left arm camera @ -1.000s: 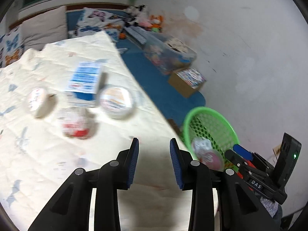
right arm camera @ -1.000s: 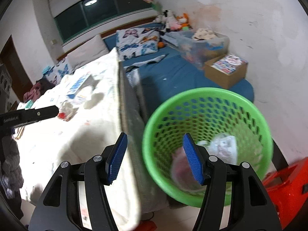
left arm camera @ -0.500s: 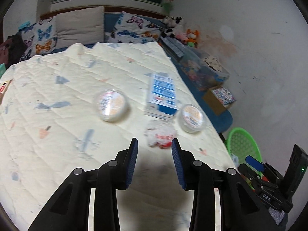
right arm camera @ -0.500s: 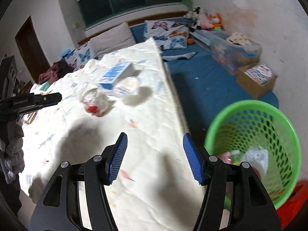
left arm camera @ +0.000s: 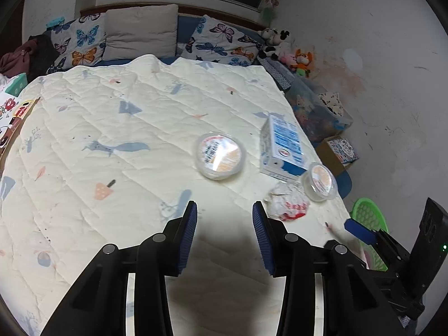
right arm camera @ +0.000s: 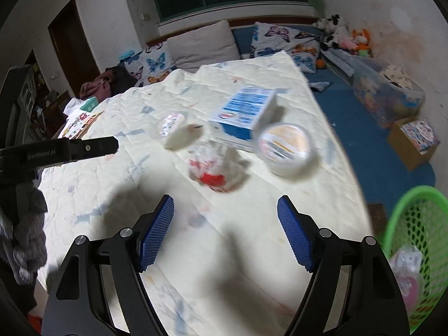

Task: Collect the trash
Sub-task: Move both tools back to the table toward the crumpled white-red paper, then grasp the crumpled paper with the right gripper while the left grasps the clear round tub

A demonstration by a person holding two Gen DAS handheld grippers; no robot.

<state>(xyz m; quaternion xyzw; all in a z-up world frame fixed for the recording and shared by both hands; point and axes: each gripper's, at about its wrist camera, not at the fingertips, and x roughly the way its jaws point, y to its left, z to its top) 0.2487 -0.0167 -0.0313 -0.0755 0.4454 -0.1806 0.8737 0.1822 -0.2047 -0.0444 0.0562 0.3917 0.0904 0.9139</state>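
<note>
Both tongs are over the cream quilted bed (left arm camera: 117, 128) now, and both are coming open with nothing between the blue pads. The right tongs (right arm camera: 225, 229) spread wide, lined up on the crumpled white-and-red wrapper (right arm camera: 214, 165) just ahead of them. The left tongs (left arm camera: 224, 235) open more narrowly, with the larger round clear plastic tub with a printed lid (left arm camera: 219, 155) further out in front. Four pieces are left on the bed: that wrapper, the tub, a smaller round lidded tub (left arm camera: 320, 180) and the blue-and-white carton (left arm camera: 282, 148), all clustered near the bed's right edge. The green mesh plastic basket (right arm camera: 414, 224) stands on the floor beside the bed with some pale rubbish already in it. So a start is made, but most of the job looks still ahead.
</note>
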